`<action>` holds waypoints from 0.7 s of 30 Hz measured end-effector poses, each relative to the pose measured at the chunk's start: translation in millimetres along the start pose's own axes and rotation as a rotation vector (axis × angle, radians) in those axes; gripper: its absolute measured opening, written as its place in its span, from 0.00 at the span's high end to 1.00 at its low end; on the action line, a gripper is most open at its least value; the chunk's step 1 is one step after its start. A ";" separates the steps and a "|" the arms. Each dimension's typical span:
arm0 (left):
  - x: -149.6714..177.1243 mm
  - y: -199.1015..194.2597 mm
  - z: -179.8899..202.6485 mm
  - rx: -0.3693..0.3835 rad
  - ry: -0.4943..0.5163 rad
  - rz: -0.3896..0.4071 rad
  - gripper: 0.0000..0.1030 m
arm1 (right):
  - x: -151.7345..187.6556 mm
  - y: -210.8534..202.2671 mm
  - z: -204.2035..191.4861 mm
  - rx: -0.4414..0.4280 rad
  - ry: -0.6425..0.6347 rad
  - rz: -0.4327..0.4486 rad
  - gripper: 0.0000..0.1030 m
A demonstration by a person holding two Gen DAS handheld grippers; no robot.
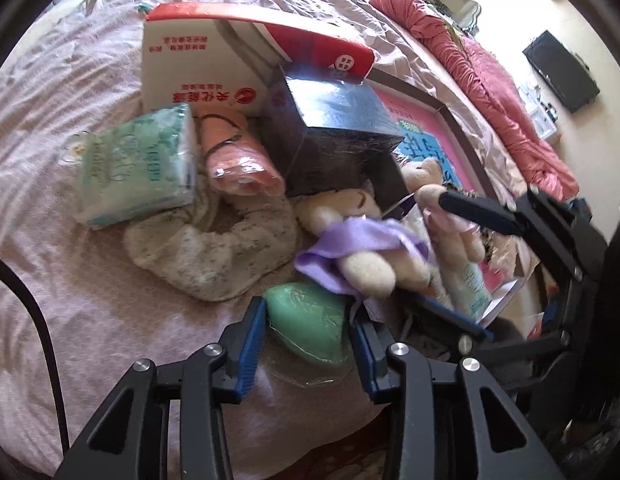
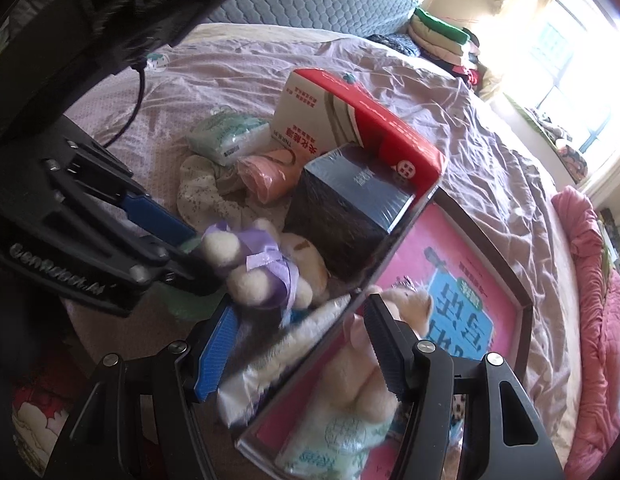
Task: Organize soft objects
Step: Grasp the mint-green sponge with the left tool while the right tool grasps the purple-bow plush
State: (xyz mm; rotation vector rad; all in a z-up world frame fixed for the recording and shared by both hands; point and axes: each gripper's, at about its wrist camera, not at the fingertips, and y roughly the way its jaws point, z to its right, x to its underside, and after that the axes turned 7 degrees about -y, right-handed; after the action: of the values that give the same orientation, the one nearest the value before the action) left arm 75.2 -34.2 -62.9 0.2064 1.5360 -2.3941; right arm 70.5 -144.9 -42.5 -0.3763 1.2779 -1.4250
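Left claw [image 1: 306,328] clamps the green pouch [image 1: 310,320]; only the right view shows the right claw [image 2: 300,350] apart, straddling the box wall [image 2: 310,354].

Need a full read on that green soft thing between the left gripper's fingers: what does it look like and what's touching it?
The green soft item is a rounded, mint-green lump sealed in clear, glossy plastic film whose edge spreads flat onto the pink bedsheet. It lies on the bed between the left gripper's blue pads, which flank it closely; firm contact cannot be confirmed. The purple-skirted plush toy overlaps its far edge. In the right wrist view it is mostly hidden behind that gripper.
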 end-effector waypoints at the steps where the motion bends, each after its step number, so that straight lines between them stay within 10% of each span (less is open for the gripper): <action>1: 1.3 -2.2 -0.5 -0.004 0.005 0.001 0.60 | -2.1 1.8 -0.3 0.001 -0.004 0.003 0.37; 10: 3.8 -7.7 -12.6 0.021 -0.013 0.001 0.60 | -23.2 18.4 -9.4 -0.006 -0.057 0.025 0.38; 21: 8.9 -12.6 -26.0 0.048 -0.035 0.013 0.60 | -20.5 25.1 0.0 -0.075 0.084 0.079 0.68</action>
State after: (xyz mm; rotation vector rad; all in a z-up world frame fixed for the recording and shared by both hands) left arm 61.9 -7.2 -65.5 0.1831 1.4590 -2.4130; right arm 89.7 -121.9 -54.9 -0.3158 1.4021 -1.3414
